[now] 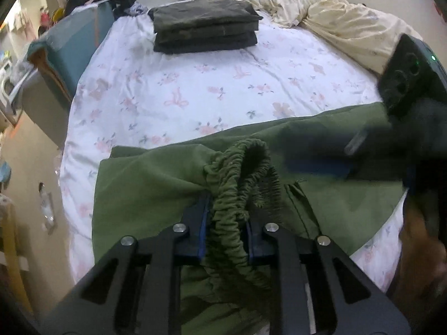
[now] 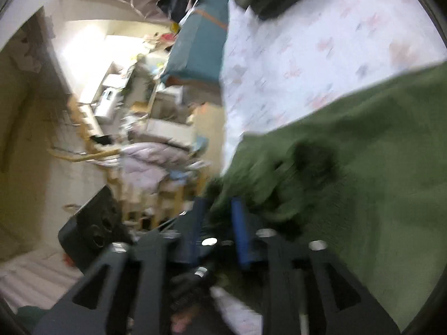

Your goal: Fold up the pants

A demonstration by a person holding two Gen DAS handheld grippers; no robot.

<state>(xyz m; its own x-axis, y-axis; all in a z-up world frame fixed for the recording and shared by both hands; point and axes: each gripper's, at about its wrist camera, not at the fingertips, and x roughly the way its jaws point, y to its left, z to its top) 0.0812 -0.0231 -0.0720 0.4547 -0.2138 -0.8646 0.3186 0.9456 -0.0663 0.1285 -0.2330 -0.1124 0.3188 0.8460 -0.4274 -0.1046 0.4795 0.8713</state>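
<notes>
Fingers (image 1: 205, 217) of the left gripper (image 1: 227, 223) are squeezing the stretchy waistband (image 1: 240, 184) of the green pants (image 1: 145, 189). They are almost closed, with the bunched band packed between the blue pads. Holding the band there is probably giving the person a firm spot to lift and line up the top of the pants.

The right gripper (image 2: 220, 223) is blurry in its own view. Its fingers (image 2: 240, 223) are sitting close together at the edge of the green cloth, and some cloth seems to be between them, but I cannot tell for sure if they are pinching it. In the left view, the right gripper is showing as a dark blur over the pants near the right edge of the bed (image 1: 223, 89).

The pants are lying across the near edge of the bed, spread out flat from left to right, with the waistband lifted up in a loop. Laying them flat is likely making the fold easier.

Farther out, a stack of folded dark clothes (image 1: 205, 26) is resting near the far edge of the bed, well apart from the pants. A crumpled cream blanket (image 1: 335, 19) is piled at the far right corner.
</notes>
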